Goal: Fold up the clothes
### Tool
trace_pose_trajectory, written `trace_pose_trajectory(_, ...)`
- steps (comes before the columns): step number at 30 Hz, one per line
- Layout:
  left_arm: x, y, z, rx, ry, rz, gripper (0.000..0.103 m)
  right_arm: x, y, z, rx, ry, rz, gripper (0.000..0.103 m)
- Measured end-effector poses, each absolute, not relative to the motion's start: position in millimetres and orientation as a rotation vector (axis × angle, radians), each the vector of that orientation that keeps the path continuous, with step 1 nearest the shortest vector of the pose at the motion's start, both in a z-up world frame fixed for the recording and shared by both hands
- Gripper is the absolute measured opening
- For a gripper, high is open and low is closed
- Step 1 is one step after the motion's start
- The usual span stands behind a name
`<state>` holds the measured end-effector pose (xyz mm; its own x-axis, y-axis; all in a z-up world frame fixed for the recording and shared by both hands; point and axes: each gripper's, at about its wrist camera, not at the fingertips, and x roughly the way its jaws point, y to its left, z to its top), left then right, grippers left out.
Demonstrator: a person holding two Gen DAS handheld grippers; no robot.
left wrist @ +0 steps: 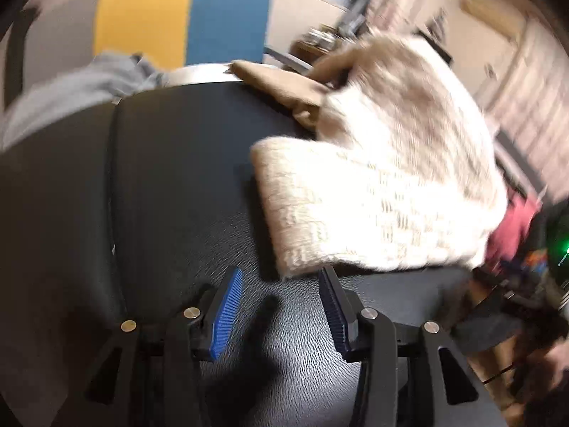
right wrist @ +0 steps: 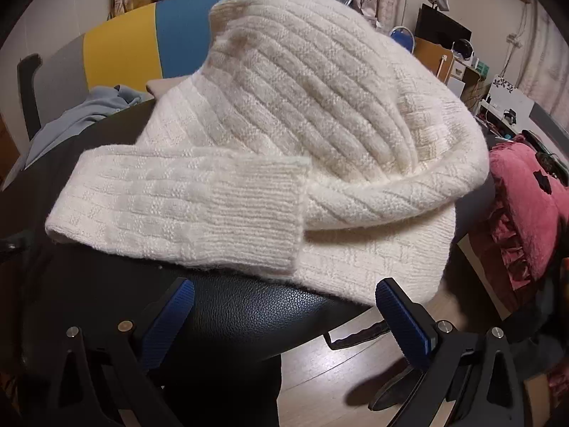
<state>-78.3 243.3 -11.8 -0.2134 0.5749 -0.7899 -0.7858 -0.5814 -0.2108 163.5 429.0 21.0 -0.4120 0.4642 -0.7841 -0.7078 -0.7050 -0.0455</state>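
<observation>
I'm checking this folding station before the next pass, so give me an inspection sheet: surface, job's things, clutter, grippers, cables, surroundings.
Surface: black leather-look table, bare near both grippers.
Job's things: cream knit sweater lying on the table, one sleeve folded across its front, cuff on the body; its near corner overhangs the table edge.
Clutter: grey-blue garment and a tan cloth at the far edge; pink ruffled fabric off to the right.
Grippers: left gripper open, nothing between its jaws, just short of the sleeve fold; right gripper open, empty, near the sweater's hem.
Cables: nothing seen on the table; wires hang on the far wall.
Surroundings: yellow-and-blue panel, window, wooden floor.
</observation>
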Motion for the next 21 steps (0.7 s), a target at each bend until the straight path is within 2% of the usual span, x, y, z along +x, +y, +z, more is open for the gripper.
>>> trace_pose_trajectory(10,-104.9,315.4,-29.0,-1.066,0.453,2.007,0.046,170.3,442.0,20.0,-1.008,0.39,2.14,0.103)
trace_pose_trajectory(12,-108.3,317.6,-32.8,-1.047,0.436,2.035,0.044,173.1,446.0,23.6,-0.997,0.372,2.135,0.103)
trace_pose_trajectory(14,-113.9,315.3,-31.9,-1.086,0.372,2.009,0.024,175.6,454.8,21.0,-1.009,0.378,2.115,0.103)
trace_pose_trajectory(15,-118.3,313.5,-31.5,-1.118,0.32,1.986,0.008,176.6,459.6,18.7,-1.016,0.391,2.105,0.103)
trace_pose_trajectory(21,-161.8,258.5,-16.0,-1.243,-0.215,1.836,0.005,174.0,491.9,-2.8,-1.062,0.612,2.144,0.103)
